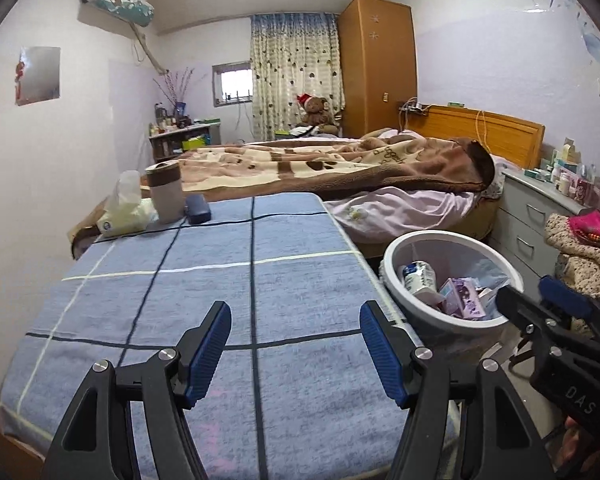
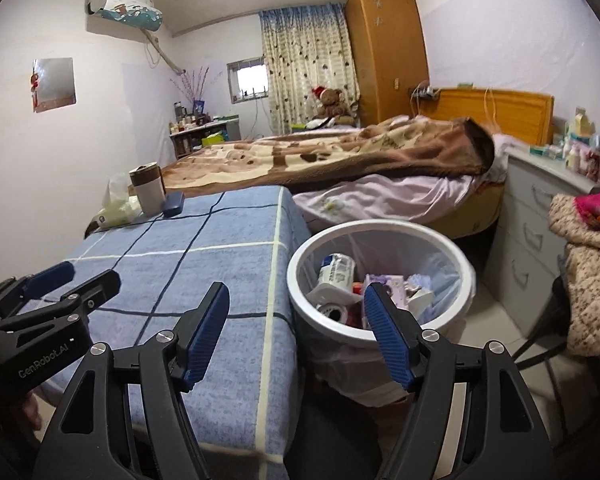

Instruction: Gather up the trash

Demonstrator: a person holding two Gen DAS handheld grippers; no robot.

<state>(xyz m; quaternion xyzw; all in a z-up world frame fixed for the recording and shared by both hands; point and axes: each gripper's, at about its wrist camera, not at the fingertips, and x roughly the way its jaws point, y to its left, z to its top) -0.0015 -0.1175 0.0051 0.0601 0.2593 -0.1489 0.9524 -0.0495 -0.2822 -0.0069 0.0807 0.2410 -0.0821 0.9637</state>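
Observation:
A white round trash bin (image 1: 396, 276) with a clear liner stands on the floor right of the table; it also shows in the right wrist view (image 2: 300, 292). It holds a white bottle (image 2: 336, 270), a purple carton (image 2: 384, 284) and other packaging. My left gripper (image 1: 296, 350) is open and empty over the blue checked tablecloth (image 1: 204, 292). My right gripper (image 2: 298, 330) is open and empty, hovering at the table's right edge in front of the bin. The right gripper also shows at the right of the left wrist view (image 1: 540, 296), and the left gripper at the left of the right wrist view (image 2: 84, 276).
At the table's far left stand a tissue pack (image 1: 126, 216), a grey-brown cup (image 1: 165, 192) and a dark blue case (image 1: 198, 208). A bed with a brown blanket (image 1: 340, 164) lies behind. A grey drawer unit (image 1: 536, 216) and a chair with clothes (image 2: 588, 264) stand at the right.

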